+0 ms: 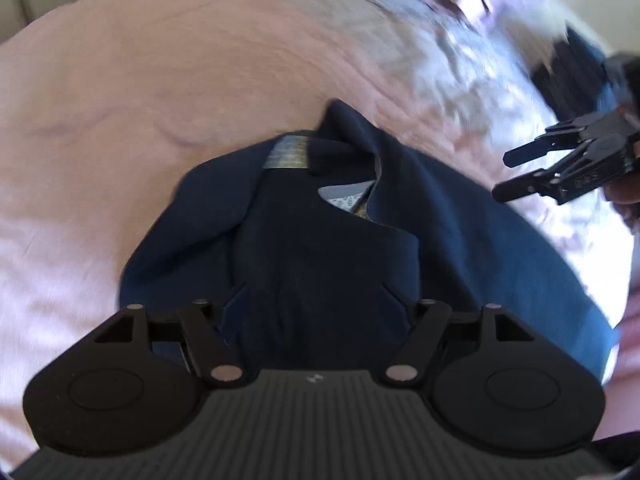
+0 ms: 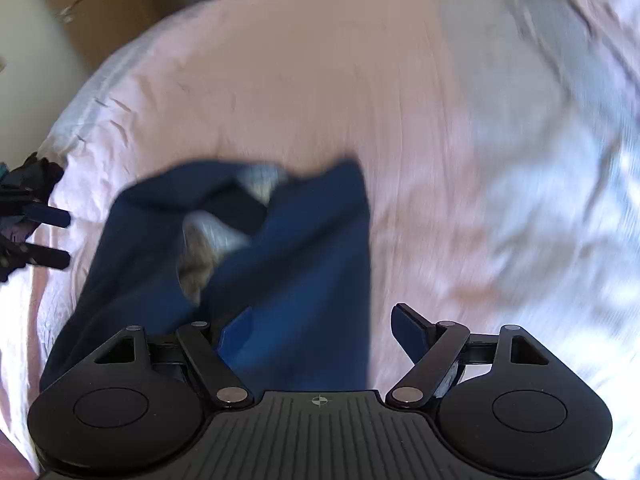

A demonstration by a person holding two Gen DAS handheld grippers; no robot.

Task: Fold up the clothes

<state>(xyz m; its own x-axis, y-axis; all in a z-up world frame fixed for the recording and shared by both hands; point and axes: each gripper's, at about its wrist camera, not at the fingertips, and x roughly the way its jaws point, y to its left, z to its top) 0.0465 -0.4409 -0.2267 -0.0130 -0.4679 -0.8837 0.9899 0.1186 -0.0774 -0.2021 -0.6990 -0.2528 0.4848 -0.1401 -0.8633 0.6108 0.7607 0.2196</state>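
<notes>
Dark navy cloth fills the space right in front of the left claw (image 1: pixel 316 312): this is the navy garment (image 1: pixel 304 248), which lies crumpled on the bed, over the pink sheet (image 1: pixel 120 120). Its fabric rises between the two fingers of the left claw and hides their tips, so I cannot tell if this claw is gripping the cloth or only standing over it. Near the far end of the garment, a pale patterned lining (image 1: pixel 288 154) shows at two places where the fabric is turned over. In the right wrist view, the same garment (image 2: pixel 280 280) is on the left half of the bed, and the picture is blurred. The right claw (image 2: pixel 320 332) has its fingers wide apart and holds nothing; its left finger (image 2: pixel 236 332) is over the navy cloth and its right finger (image 2: pixel 412 330) is over the bare sheet (image 2: pixel 400 100). From the left wrist camera, the right claw (image 1: pixel 508 176) appears at the right edge, also parted, above the sheet and just beside the garment. Farther away, a wooden cabinet (image 2: pixel 112 12) stands beyond the corner of the bed.
</notes>
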